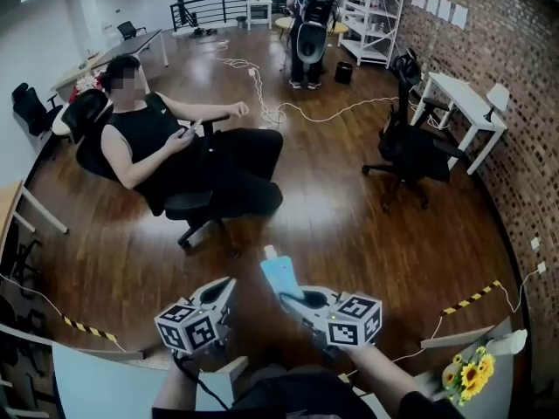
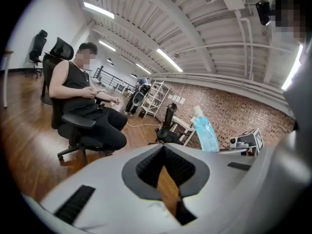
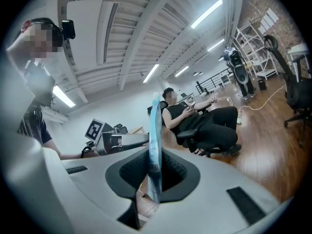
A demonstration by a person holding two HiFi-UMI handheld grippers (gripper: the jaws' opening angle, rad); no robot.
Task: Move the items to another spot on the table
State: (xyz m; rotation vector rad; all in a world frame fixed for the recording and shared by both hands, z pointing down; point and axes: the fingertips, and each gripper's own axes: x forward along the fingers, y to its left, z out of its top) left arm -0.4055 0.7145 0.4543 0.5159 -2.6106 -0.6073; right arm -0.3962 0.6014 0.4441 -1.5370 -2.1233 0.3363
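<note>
My left claw [image 1: 220, 288] sits just left of my right claw [image 1: 293, 300], both out in front of me. The pouch [image 1: 279, 276] stands upright between the right claw's jaws. Beyond them, a seated person [image 1: 162, 142] is ahead-left and an office chair [image 1: 410, 151] ahead-right, beside a desk [image 1: 458, 99] along the brick wall [image 1: 515, 77]. Flowers [image 1: 467, 375] are low at my right.

Pale blue pouch [image 1: 281, 279] with whitish cap [image 1: 269, 251], black-and-white marker cube [image 1: 194, 328], yellow flowers [image 1: 468, 375], possibly sunflowers, brown plank floor [image 1: 349, 190]
</note>
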